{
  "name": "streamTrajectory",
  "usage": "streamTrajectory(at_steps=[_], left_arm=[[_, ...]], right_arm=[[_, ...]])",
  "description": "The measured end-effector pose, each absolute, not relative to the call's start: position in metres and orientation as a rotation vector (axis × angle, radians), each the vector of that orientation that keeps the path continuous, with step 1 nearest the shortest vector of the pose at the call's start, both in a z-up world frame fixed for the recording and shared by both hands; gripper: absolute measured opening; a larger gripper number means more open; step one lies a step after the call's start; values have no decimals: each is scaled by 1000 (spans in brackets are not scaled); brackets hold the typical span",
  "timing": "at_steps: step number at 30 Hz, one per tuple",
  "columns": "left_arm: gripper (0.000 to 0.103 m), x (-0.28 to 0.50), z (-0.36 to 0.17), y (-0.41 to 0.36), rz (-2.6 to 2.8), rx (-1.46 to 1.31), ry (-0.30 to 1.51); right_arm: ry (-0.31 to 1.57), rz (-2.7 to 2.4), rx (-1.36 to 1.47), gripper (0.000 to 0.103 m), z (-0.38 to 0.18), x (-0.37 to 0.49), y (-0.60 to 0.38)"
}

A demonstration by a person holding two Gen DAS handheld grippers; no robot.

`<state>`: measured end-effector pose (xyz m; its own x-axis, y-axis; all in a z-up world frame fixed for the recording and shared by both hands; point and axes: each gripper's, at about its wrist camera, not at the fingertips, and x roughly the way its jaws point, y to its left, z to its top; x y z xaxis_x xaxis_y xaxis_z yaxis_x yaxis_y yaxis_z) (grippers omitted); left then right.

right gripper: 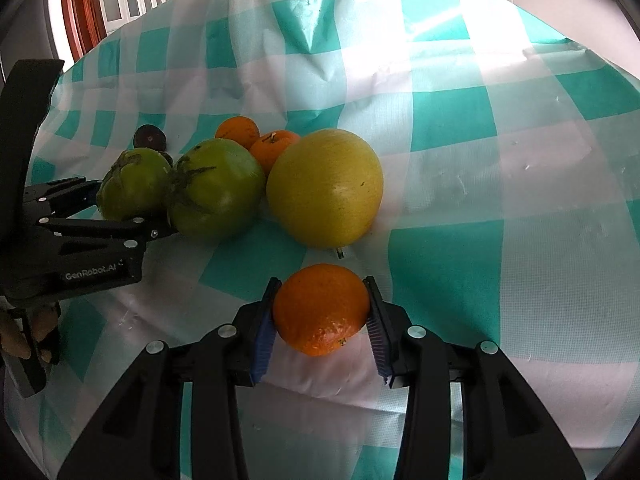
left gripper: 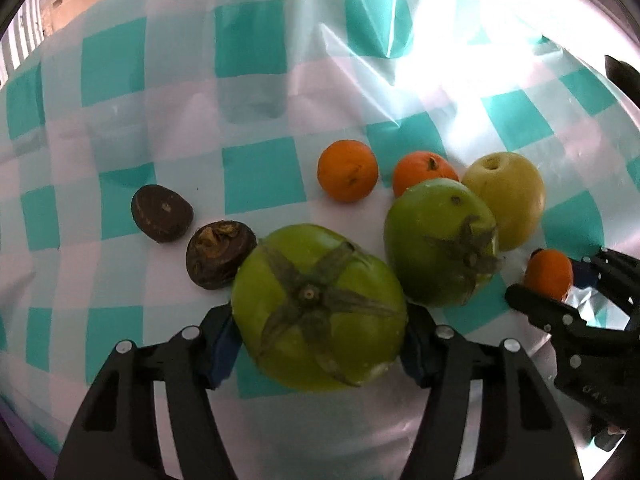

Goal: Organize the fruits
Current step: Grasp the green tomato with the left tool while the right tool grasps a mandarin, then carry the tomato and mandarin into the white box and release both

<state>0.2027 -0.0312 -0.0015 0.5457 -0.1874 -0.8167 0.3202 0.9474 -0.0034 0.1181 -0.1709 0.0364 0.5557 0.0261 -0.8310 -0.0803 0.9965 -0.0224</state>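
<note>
Currently a green tomato (left gripper: 320, 308) is pinched across its middle by the left gripper (left gripper: 318, 344), on the cloth (left gripper: 256, 176). It is judged firm and smooth, likely slippery. An orange (right gripper: 321, 309), lighter and grippier, is clamped between the right gripper (right gripper: 321, 316) pads.
</note>
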Motion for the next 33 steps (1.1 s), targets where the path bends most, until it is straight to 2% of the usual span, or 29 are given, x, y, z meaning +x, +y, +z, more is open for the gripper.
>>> streamTrajectory(at_steps=[6,12,21,26,33], left_arm=[[64,179,1,-20,-275,79,983],[64,100,14,1,-260,-20,1048],[64,-39,33,16,-392,62,1111],[64,-85,62,20,-497,143,1038],[65,-102,133,57,-487,103,839]], right_arm=[[980,62,-60,41,36,119,-170],[997,26,-66,40,39,106,-165],[1089,4,109,40,59,-21,-120],[1095,37,70,40,78,-64,-88],[1011,61,29,40,122,-82,-52]])
